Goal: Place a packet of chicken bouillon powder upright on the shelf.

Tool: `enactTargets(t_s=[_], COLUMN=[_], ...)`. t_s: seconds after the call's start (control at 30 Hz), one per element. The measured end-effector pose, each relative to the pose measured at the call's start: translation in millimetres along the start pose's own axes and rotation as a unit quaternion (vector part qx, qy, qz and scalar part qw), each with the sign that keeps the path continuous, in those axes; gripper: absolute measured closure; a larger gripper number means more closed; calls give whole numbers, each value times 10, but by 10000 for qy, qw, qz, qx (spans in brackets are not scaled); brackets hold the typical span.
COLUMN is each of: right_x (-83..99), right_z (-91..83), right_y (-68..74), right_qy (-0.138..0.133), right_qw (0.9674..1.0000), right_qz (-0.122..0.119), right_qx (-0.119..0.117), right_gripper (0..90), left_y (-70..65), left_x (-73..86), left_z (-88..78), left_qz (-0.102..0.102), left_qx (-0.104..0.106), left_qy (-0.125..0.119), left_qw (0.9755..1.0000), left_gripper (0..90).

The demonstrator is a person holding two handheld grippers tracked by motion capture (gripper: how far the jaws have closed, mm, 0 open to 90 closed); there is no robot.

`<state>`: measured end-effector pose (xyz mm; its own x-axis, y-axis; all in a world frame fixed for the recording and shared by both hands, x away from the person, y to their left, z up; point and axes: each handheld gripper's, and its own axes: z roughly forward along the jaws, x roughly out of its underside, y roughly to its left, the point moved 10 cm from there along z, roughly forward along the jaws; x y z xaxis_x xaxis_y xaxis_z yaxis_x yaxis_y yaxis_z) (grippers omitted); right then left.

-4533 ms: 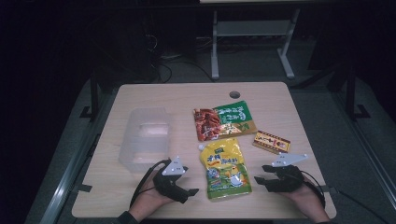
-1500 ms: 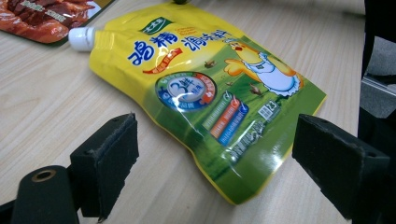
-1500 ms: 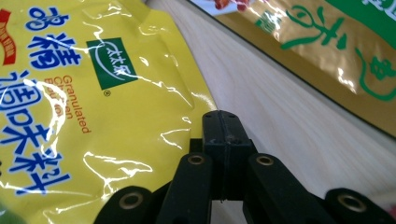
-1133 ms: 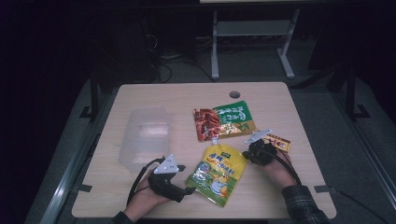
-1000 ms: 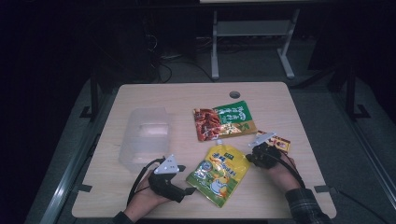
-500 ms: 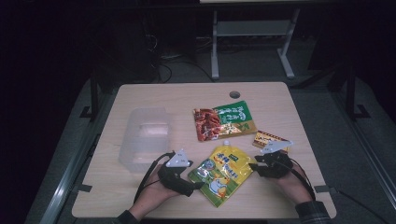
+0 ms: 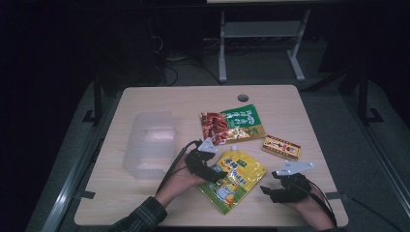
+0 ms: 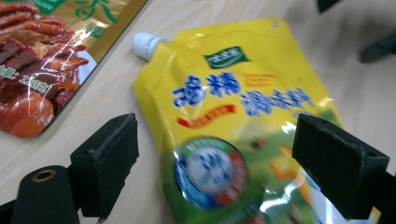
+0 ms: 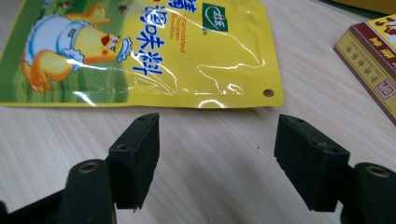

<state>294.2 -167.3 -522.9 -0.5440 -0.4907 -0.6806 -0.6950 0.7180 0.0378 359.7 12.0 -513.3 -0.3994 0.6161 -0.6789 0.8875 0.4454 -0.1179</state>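
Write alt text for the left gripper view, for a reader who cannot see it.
The left gripper hangs open above a yellow spouted pouch lying flat on the wooden table, one black jaw at each side of it. A red and green snack bag lies at upper left.

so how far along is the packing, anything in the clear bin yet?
Nothing done yet: the clear bin looks empty. In hand: the left tongs stand open around the yellow spout pouch, not clamped; the right tongs have just been opening, nothing between them, pouch lying ahead on the table. Left: likely binning the pouch, the green-and-red snack bag and the small box.
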Motion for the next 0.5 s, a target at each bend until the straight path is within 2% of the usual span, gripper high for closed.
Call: enactTargets(t_s=[0.2, 0.3, 0.37, 0.47, 0.5], right_x=[-18, -23, -25, -32, -38], right_z=[8, 0, -7, -24, -28], right_y=[-18, -35, -42, -43, -44], right_qy=[-62, -99, -106, -128, -147], right_qw=[10000, 9999, 9999, 9999, 9998], right_qz=[19, 34, 22, 9, 7], right_qx=[-2, 27, 66, 107, 117], right_gripper=[305, 304, 305, 310, 313], left_y=[104, 114, 114, 103, 85], left_x=[-44, -11, 11, 25, 20], left_z=[225, 300, 323, 315, 319], left_qz=[-126, -299, -327, -99, -98], left_qx=[26, 186, 242, 220, 204], left_qy=[127, 207, 246, 332, 308], left_qw=[9998, 9992, 9989, 9992, 9993], left_gripper=[140, 143, 155, 186, 214])
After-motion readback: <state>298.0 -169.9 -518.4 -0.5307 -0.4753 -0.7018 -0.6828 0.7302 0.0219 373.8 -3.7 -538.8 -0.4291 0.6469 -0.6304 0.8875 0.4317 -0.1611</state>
